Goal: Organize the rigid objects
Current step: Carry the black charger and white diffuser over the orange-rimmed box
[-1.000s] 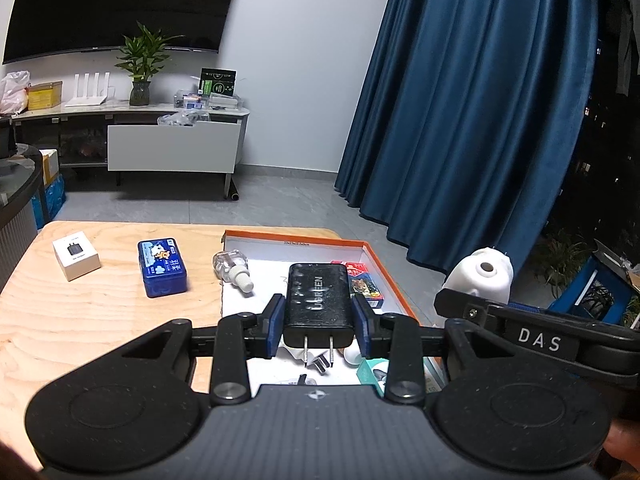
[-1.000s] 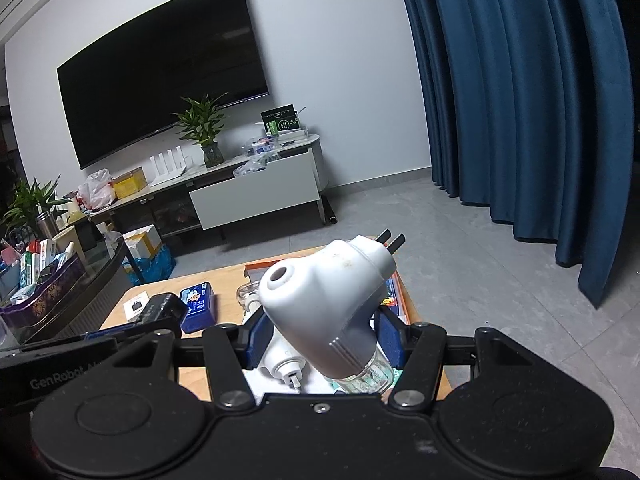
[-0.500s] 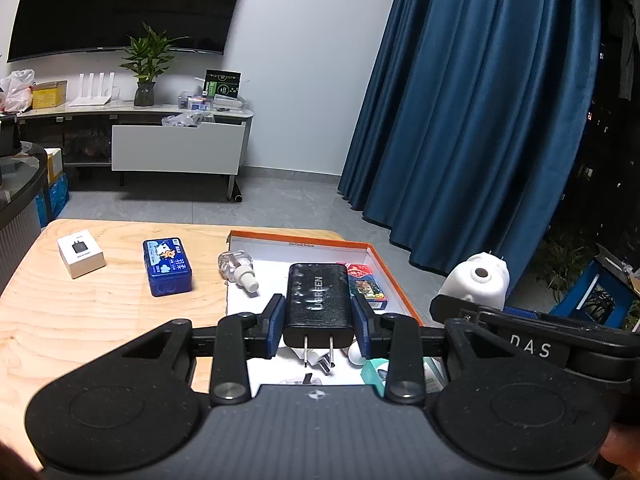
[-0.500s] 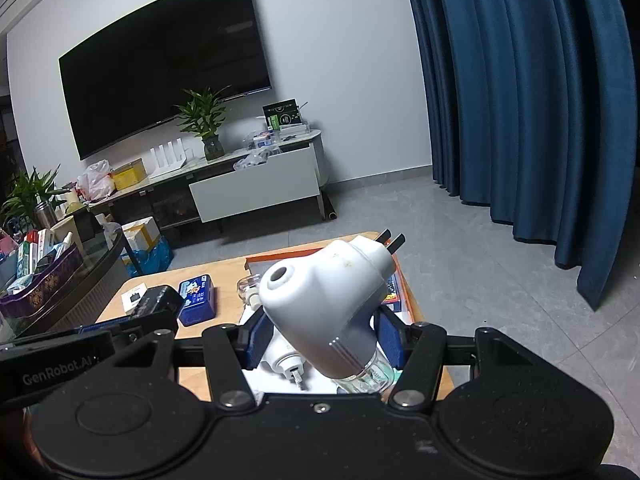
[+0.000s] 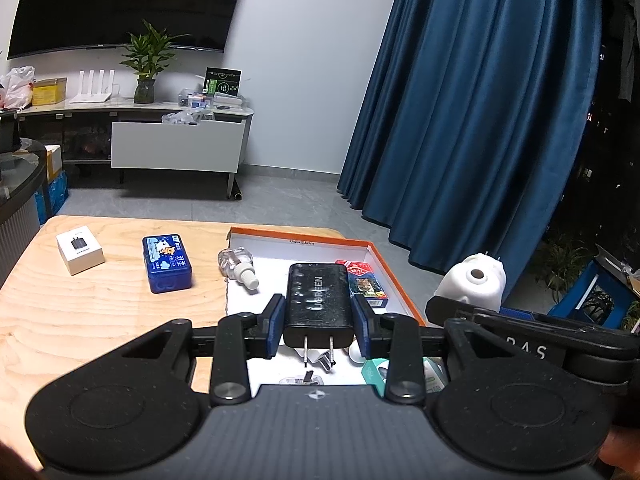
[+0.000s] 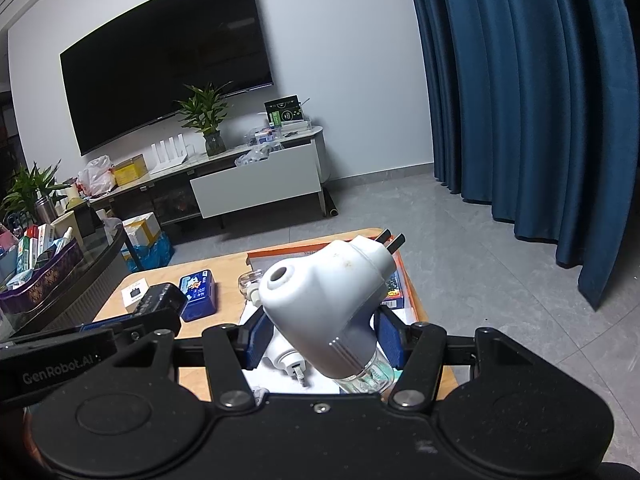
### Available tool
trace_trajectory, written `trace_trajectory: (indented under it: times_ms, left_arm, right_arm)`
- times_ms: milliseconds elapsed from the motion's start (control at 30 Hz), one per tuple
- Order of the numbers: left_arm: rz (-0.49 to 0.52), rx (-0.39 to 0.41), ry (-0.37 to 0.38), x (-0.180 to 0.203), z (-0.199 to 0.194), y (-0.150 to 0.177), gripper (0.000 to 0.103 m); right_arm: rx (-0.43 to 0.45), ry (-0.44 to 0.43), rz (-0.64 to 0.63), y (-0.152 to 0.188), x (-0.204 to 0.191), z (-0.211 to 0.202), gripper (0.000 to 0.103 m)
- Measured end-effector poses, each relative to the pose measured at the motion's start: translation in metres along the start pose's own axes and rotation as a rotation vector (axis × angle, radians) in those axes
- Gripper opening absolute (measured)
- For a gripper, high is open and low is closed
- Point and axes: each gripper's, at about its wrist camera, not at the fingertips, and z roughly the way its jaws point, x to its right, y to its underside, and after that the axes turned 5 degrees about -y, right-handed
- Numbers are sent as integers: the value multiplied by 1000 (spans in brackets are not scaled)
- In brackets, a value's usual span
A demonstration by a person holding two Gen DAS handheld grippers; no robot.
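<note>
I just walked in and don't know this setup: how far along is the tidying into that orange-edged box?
Partly done. A card pack and a few small items already lie in the orange-edged box. In hand: the left gripper holds a black charger, and the right gripper holds a white plug-in device. Left on the table: a blue tin and a small white box; a clear bottle lies across the box's edge.

Living room: wall television, curtains

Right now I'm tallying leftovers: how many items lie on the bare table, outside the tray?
2: a white box at far left, a blue tin nearer the tray. Claws may hide others.
</note>
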Motion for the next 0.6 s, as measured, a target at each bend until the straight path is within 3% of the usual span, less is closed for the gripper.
trace_trajectory:
  times_ms: [600]
  left_arm:
    - [-2, -1, 4, -1, 1, 1, 36]
  right_arm:
    - [-10, -6, -9, 6, -2, 4, 67]
